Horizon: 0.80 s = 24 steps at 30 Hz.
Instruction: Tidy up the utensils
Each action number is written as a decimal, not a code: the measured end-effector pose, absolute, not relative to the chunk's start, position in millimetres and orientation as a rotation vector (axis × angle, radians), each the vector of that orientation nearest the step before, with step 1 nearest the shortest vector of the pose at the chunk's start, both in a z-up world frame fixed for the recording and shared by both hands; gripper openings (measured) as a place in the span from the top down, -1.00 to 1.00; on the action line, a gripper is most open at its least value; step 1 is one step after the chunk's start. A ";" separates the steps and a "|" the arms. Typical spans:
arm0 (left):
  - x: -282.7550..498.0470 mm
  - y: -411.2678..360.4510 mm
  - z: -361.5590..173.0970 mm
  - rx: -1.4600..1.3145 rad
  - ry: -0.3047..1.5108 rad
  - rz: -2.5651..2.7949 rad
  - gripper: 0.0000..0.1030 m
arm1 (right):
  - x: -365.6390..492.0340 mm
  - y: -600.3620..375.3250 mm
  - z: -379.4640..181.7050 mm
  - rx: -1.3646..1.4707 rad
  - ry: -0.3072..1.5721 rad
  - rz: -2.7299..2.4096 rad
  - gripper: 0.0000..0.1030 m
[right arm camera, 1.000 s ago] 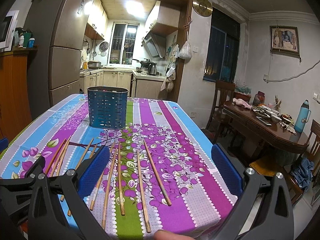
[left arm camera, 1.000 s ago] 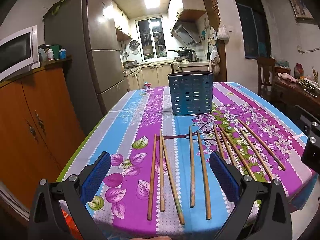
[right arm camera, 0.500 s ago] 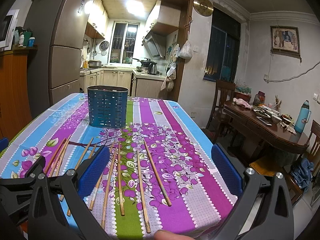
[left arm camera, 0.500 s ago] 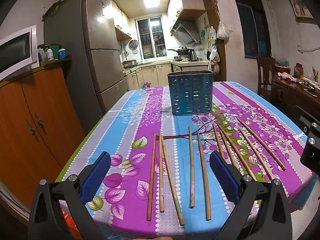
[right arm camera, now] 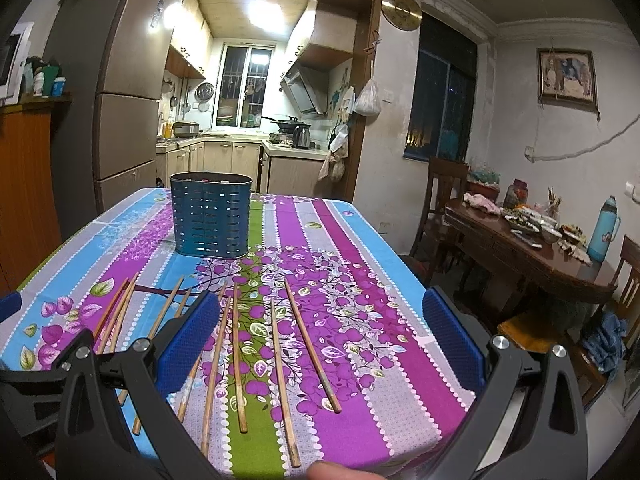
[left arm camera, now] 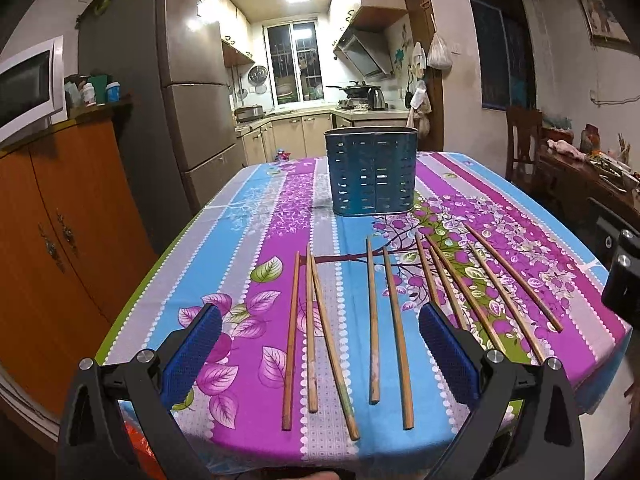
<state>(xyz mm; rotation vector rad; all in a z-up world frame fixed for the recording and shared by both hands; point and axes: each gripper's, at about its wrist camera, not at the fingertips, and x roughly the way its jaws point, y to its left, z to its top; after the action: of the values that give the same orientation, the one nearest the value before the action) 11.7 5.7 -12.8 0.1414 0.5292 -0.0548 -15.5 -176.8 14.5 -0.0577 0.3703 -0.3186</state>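
Left view: hovering with fingers [left arm camera: 192, 350] apart, empty, over chopsticks [left arm camera: 372, 320] lying on the surface [left arm camera: 248, 216]; holder [left arm camera: 371, 172] standing beyond. Right view: fingers [right arm camera: 188, 340] likewise apart; nothing shifting lately; sorting likely not yet starting.

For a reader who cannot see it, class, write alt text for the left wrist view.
Ten wooden chopsticks lie loose on a floral tablecloth, roughly side by side, pointing toward a blue slotted holder standing farther back. The left gripper hovers at the near edge, jaws wide open and empty.
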 end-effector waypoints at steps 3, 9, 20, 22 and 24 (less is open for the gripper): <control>16.0 10.9 -13.0 0.129 0.564 -0.021 -0.91 | -11.7 -184.1 15.3 -0.021 0.363 -0.319 -0.90; 13.1 26.9 -11.2 0.071 0.564 0.010 -0.91 | -15.8 -201.5 22.2 0.041 0.333 -0.328 -0.90; 9.8 96.6 24.6 0.153 0.411 0.103 -0.91 | -20.6 -222.5 9.8 -0.044 0.465 -0.259 -0.90; 7.4 110.9 22.7 0.143 0.445 0.079 -0.91 | -21.7 -235.5 8.2 -0.010 0.495 -0.249 -0.90; 2.4 117.3 19.5 0.149 0.464 0.060 -0.91 | -21.2 -248.6 4.9 0.037 0.535 -0.228 -0.90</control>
<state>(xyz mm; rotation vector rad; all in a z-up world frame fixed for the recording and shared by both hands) 2.4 117.3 19.5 0.1495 0.4642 0.0602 -21.2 -248.6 4.9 0.0368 0.5349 -0.2283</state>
